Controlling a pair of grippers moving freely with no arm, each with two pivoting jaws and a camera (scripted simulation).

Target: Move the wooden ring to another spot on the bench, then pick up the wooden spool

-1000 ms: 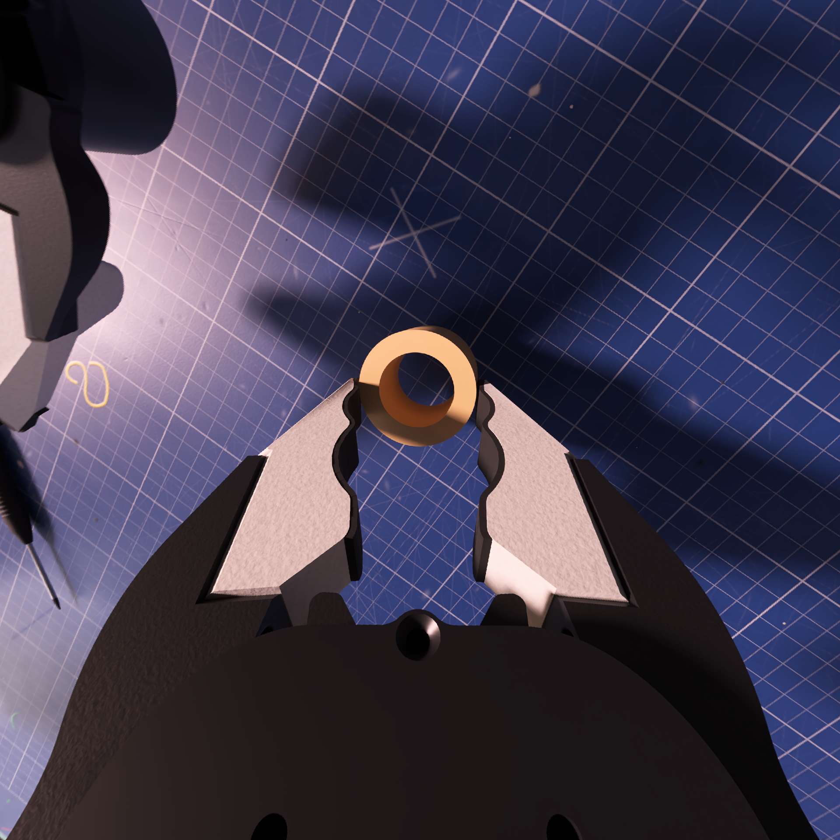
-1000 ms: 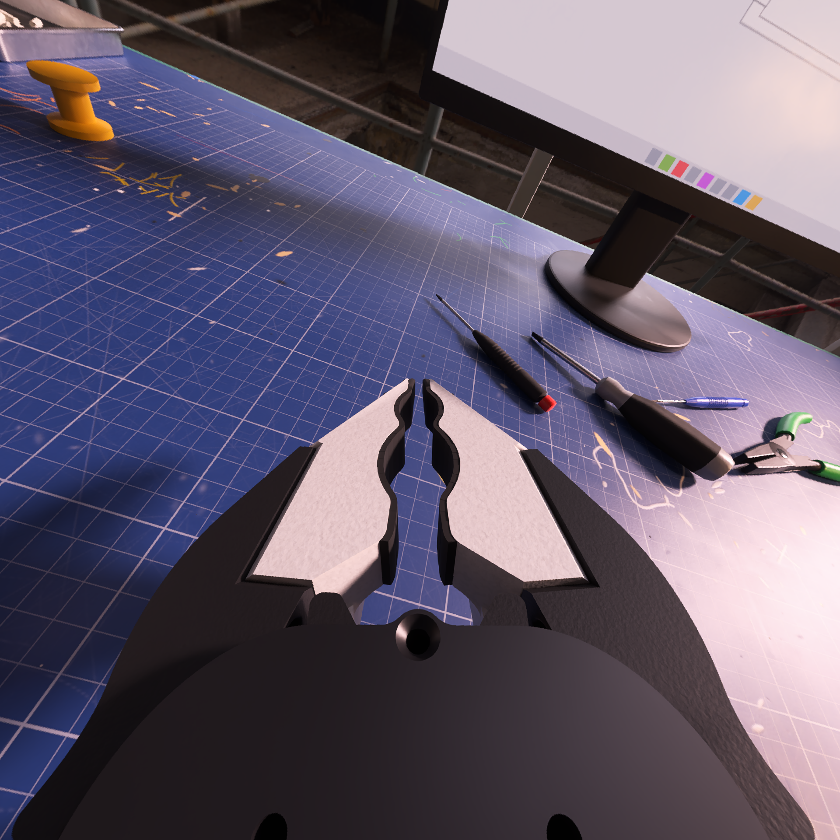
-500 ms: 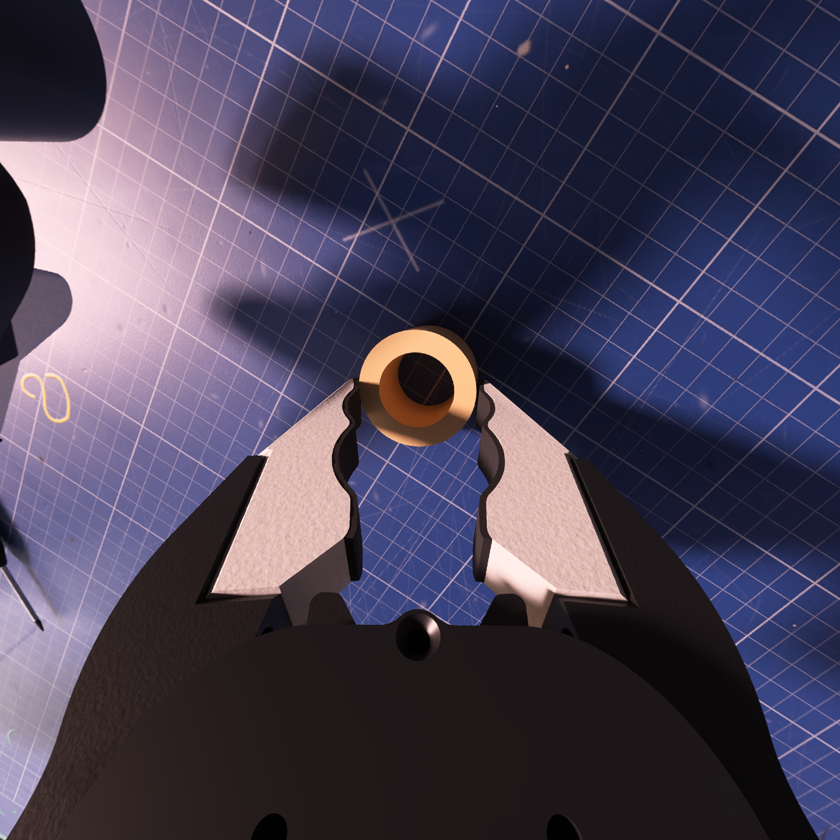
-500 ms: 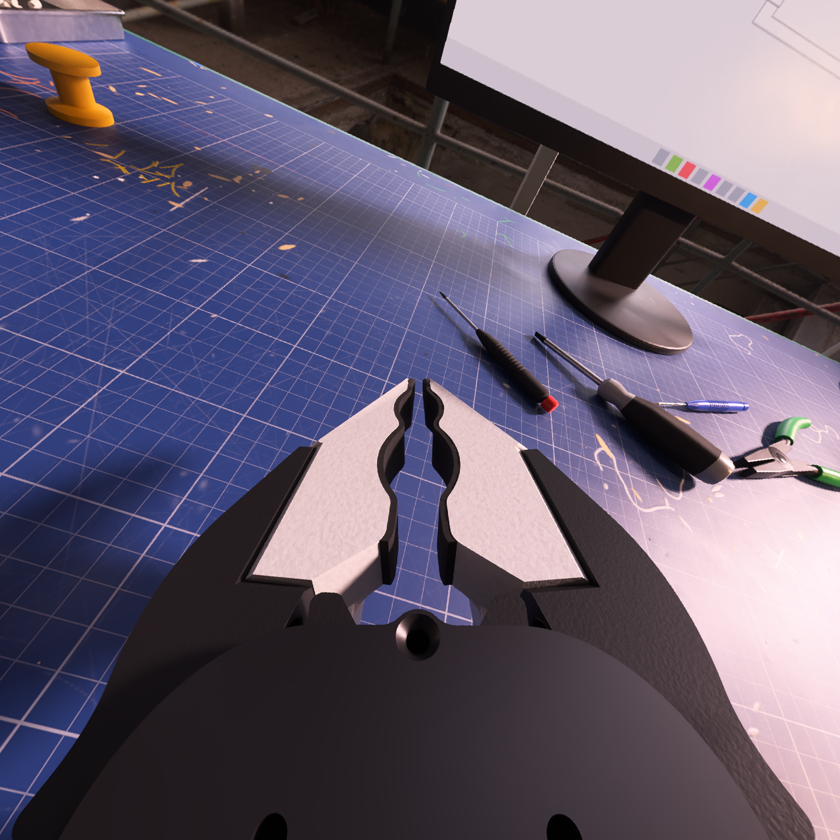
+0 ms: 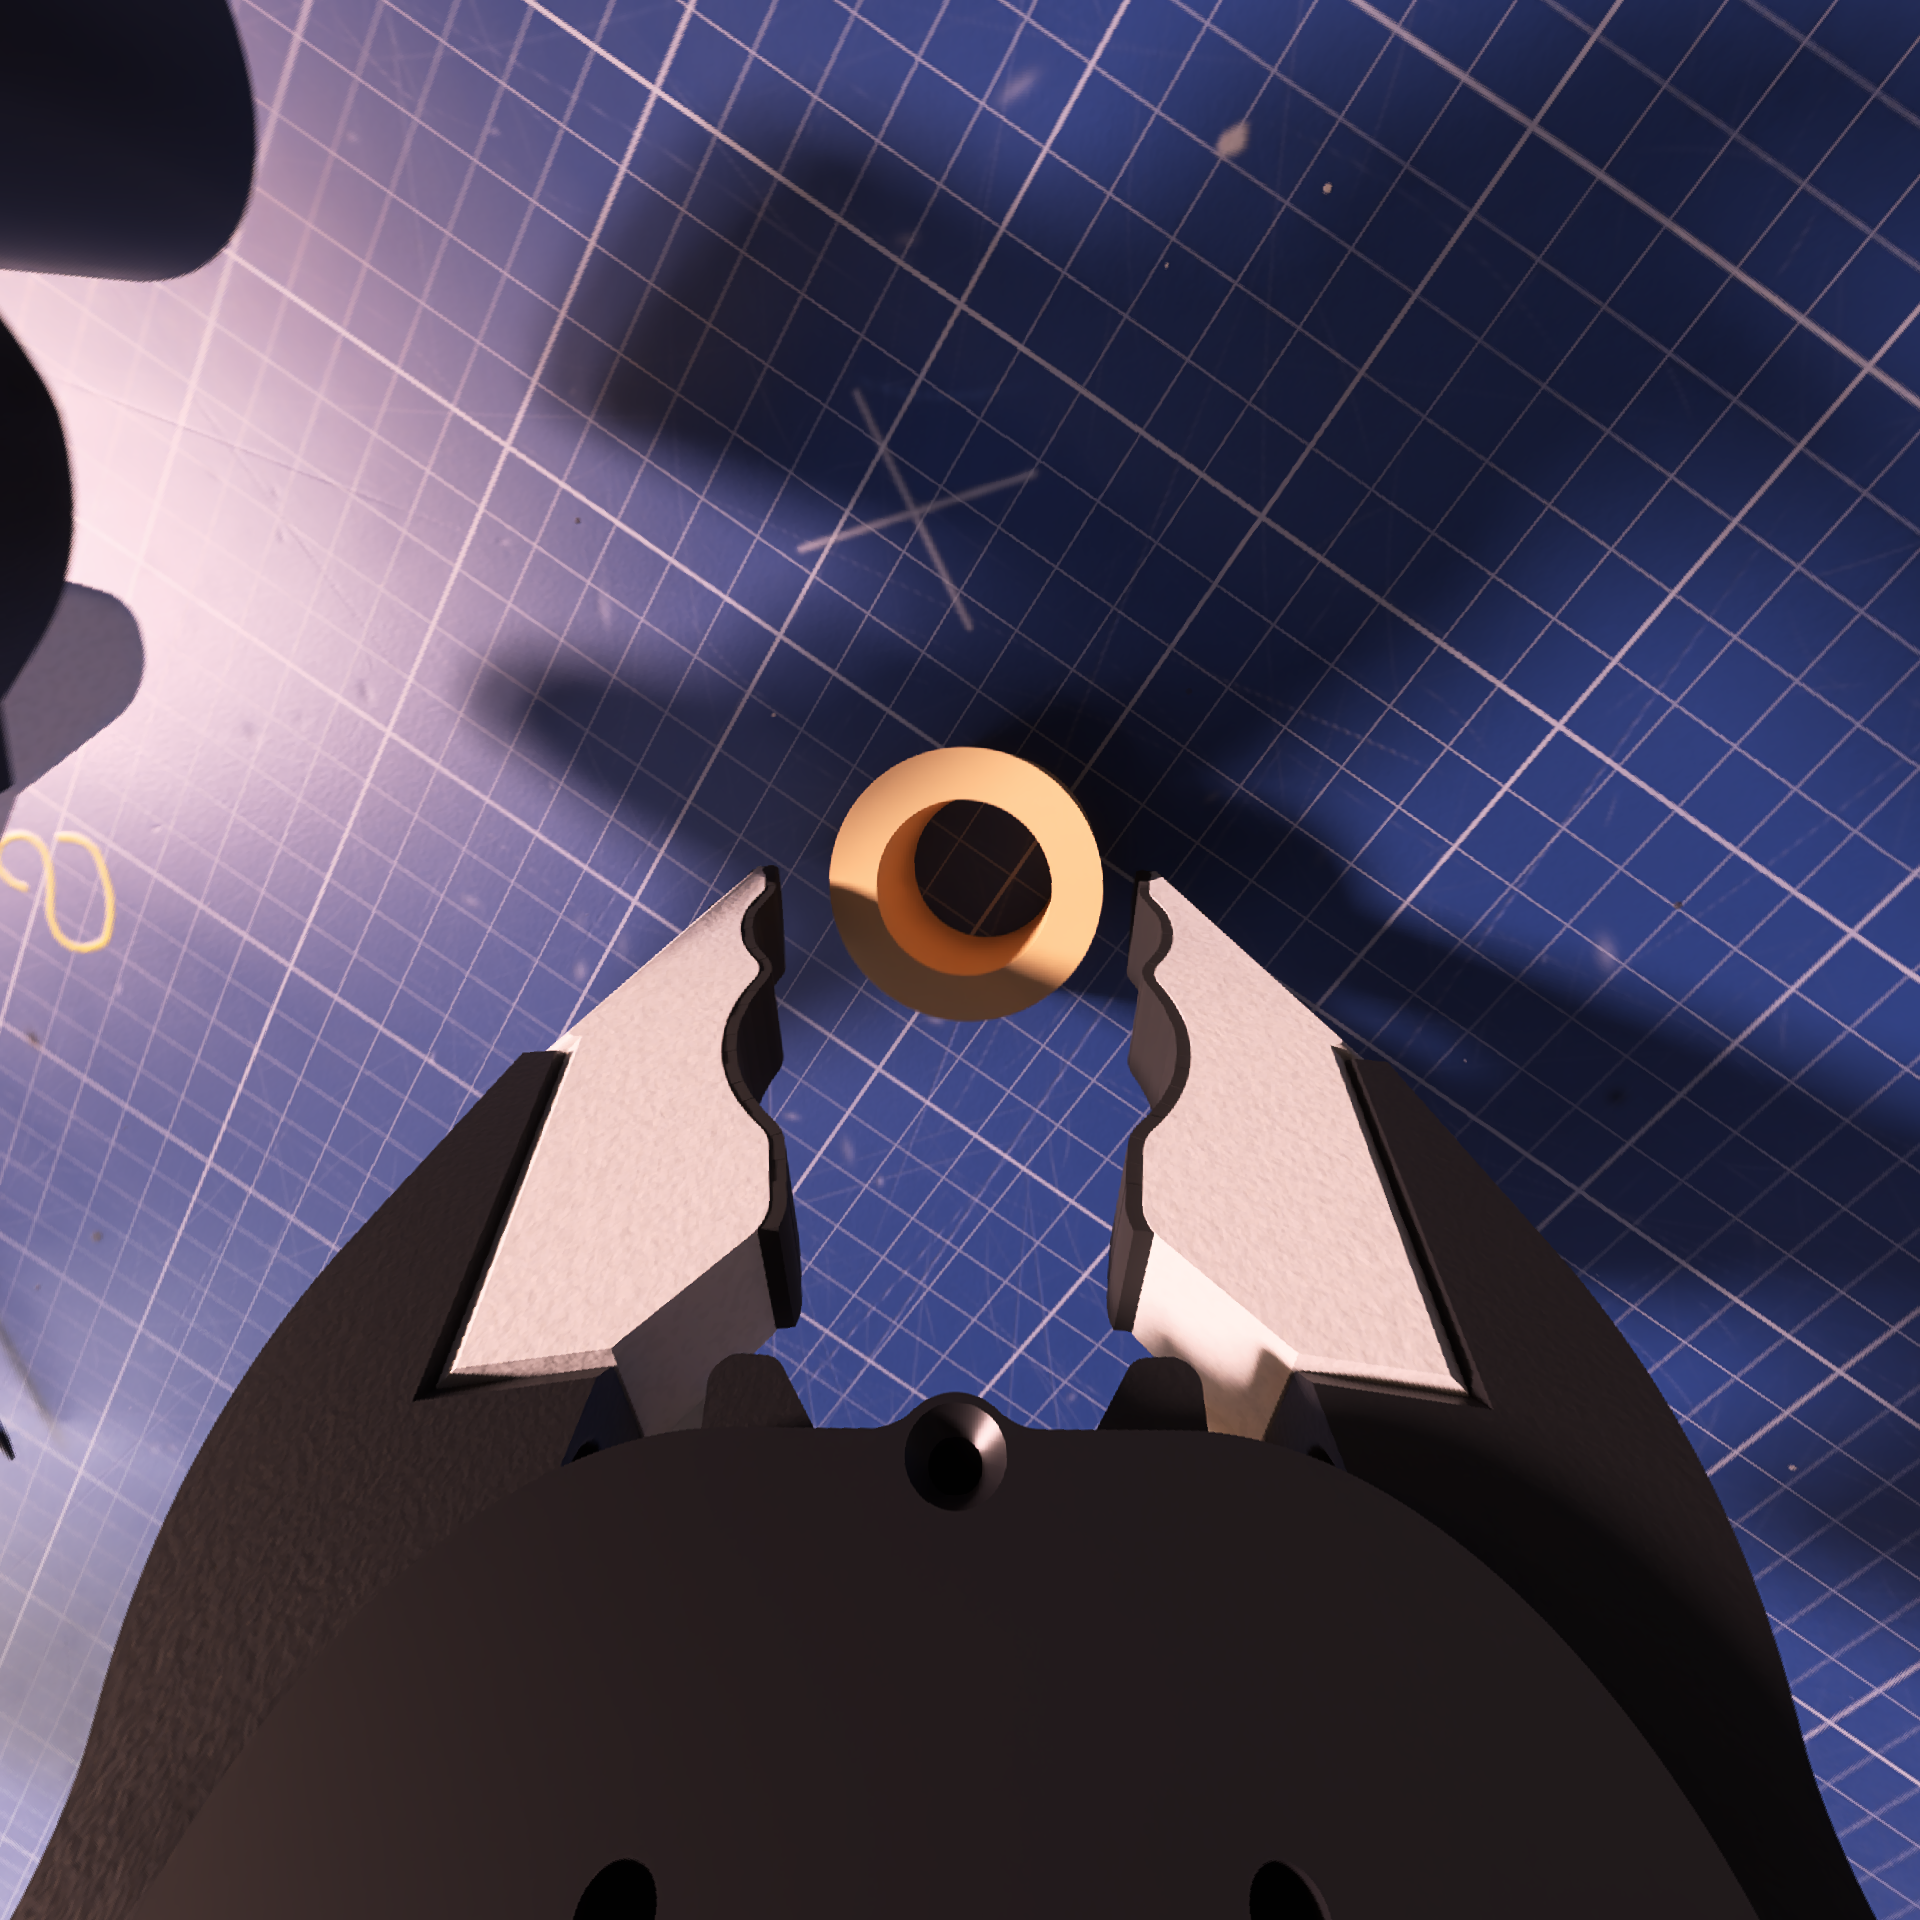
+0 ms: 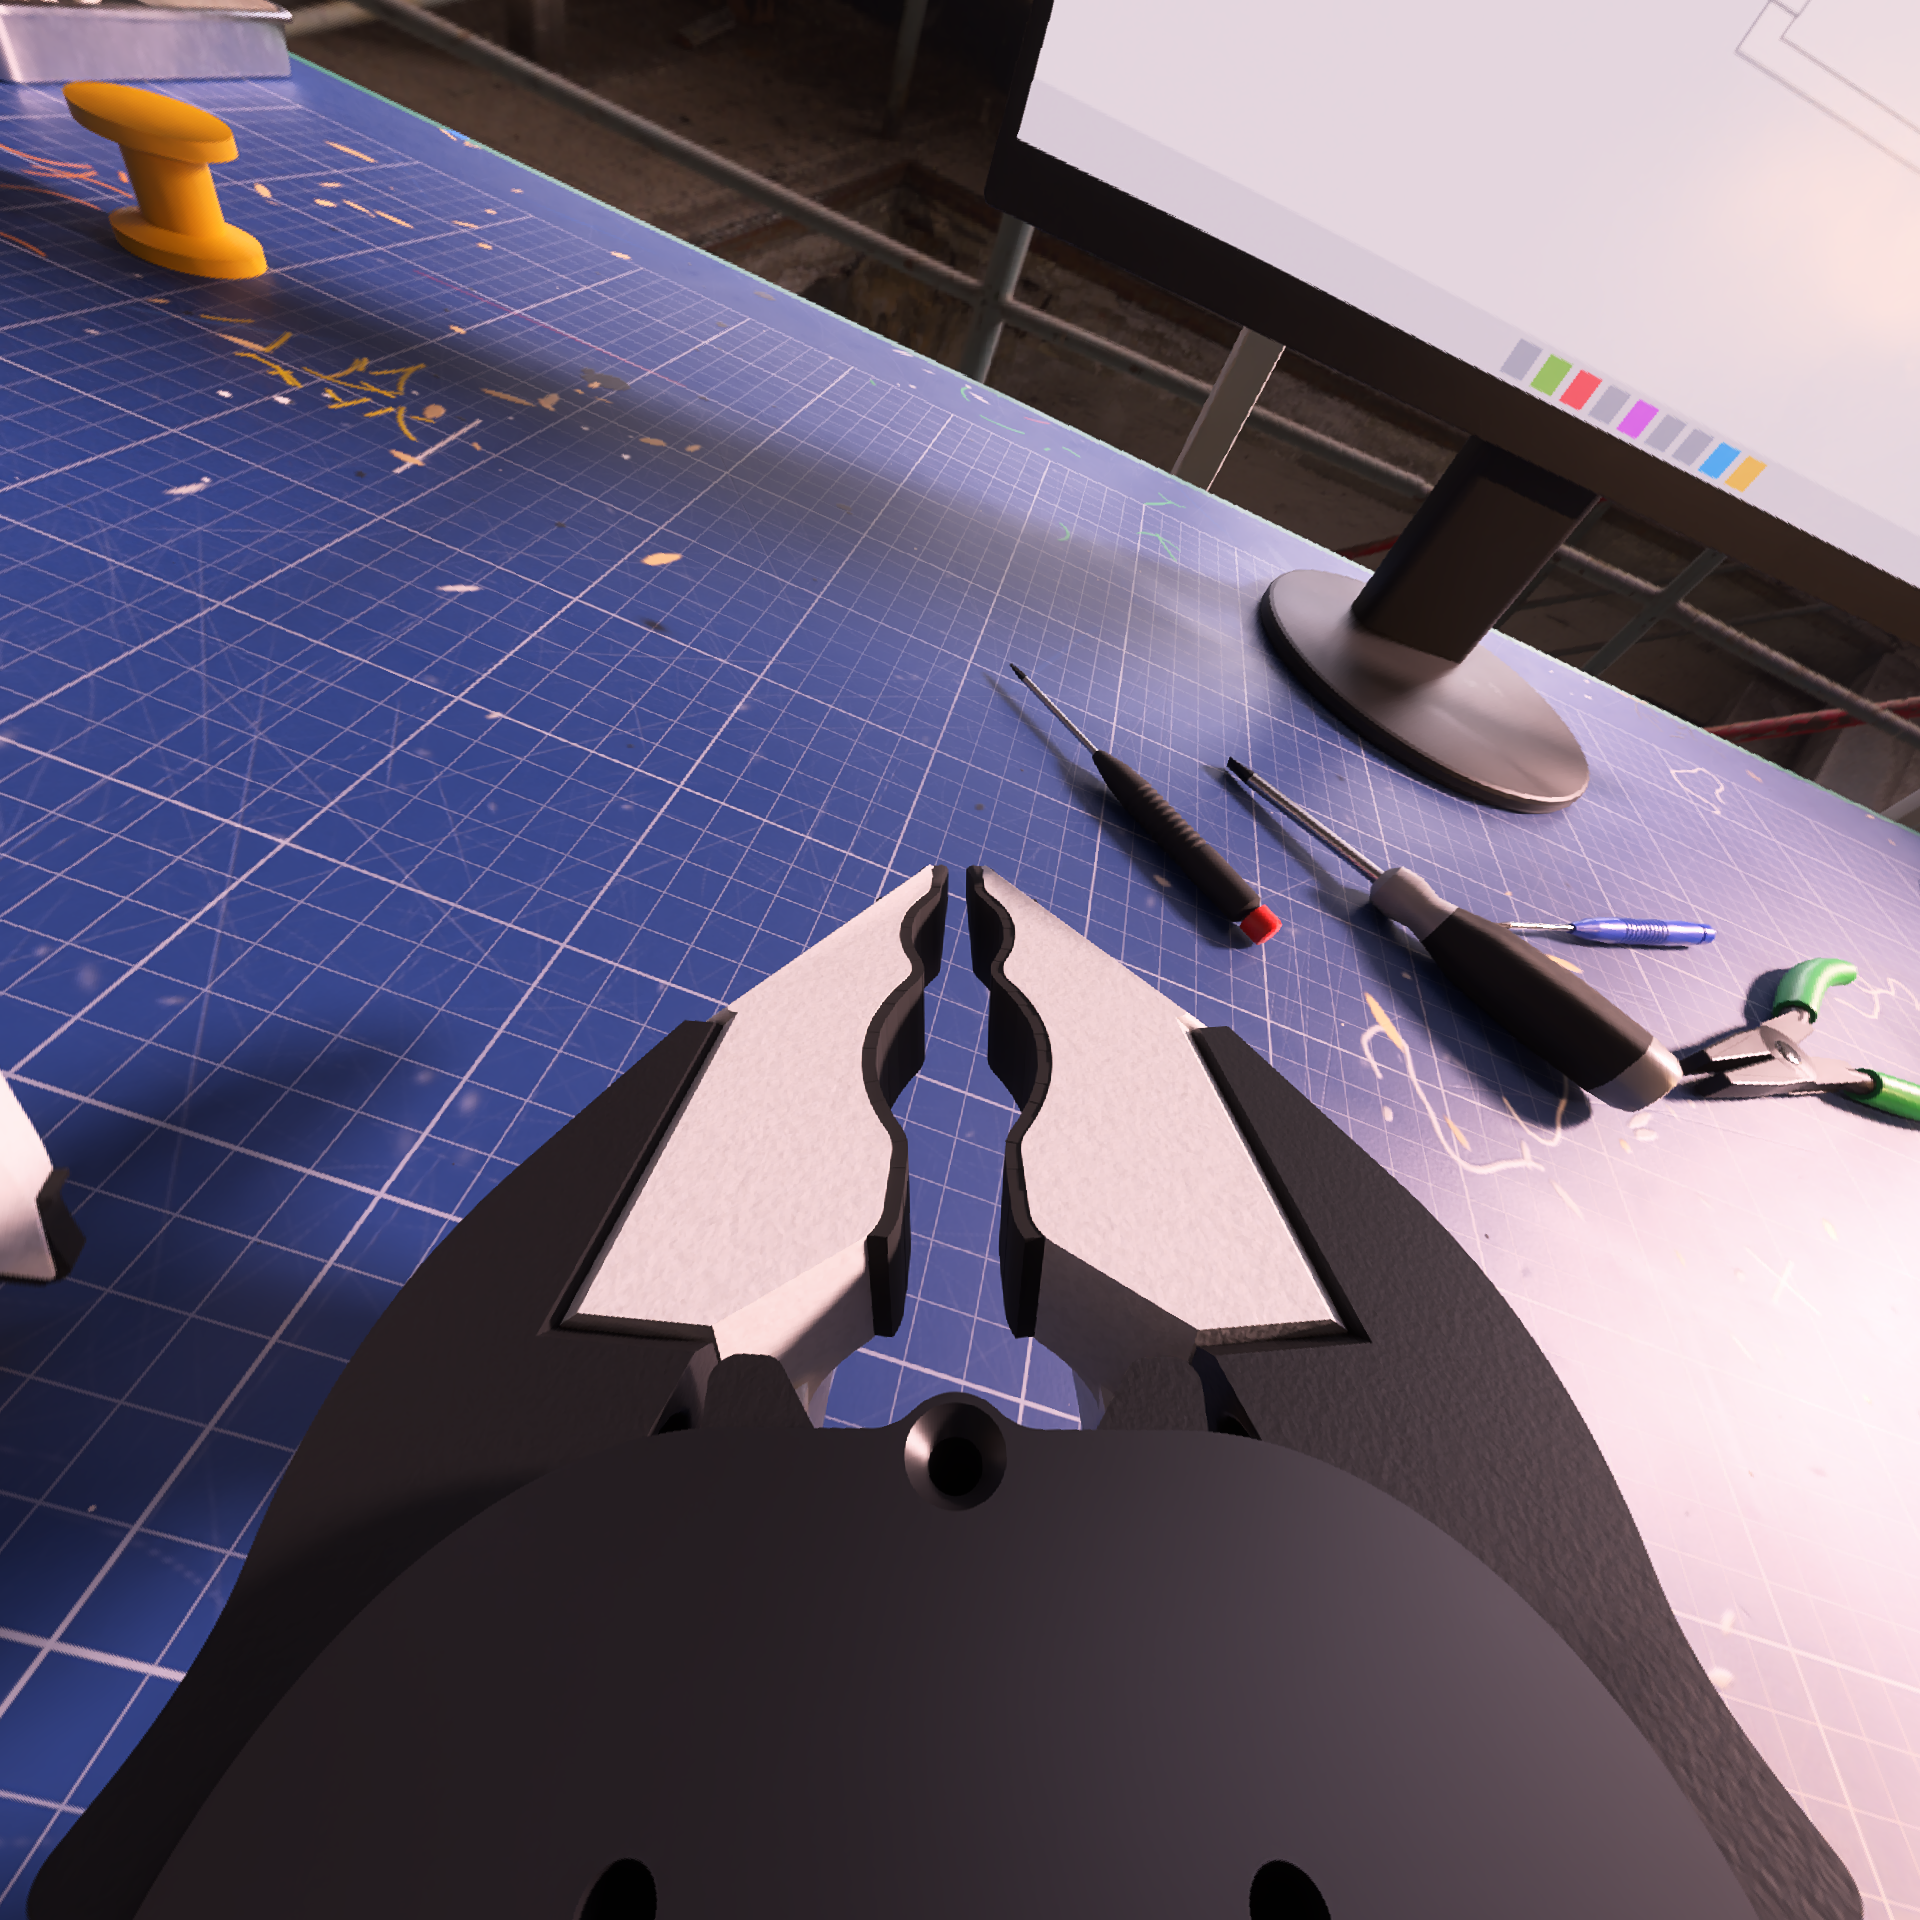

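Observation:
The tan wooden ring (image 5: 966,883) lies flat on the blue grid mat, seen from above in the left wrist view. My left gripper (image 5: 956,888) is open, its fingertips on either side of the ring with a gap on each side, not touching it. The orange wooden spool (image 6: 166,182) stands upright at the far left of the mat in the right wrist view. My right gripper (image 6: 956,878) is shut and empty, low over the mat, far from the spool.
A monitor on a round stand (image 6: 1423,696) is at the back right. Two screwdrivers (image 6: 1153,810) (image 6: 1475,945), a small blue tool (image 6: 1621,932) and green-handled pliers (image 6: 1808,1049) lie to the right. A metal tray (image 6: 135,36) sits behind the spool. The other gripper shows at the left edge (image 5: 42,436).
My left gripper has opened and let go of the ring, which now rests free between the fingertips. The right gripper has shifted slightly, and the other gripper's fingertip now shows at its left edge.

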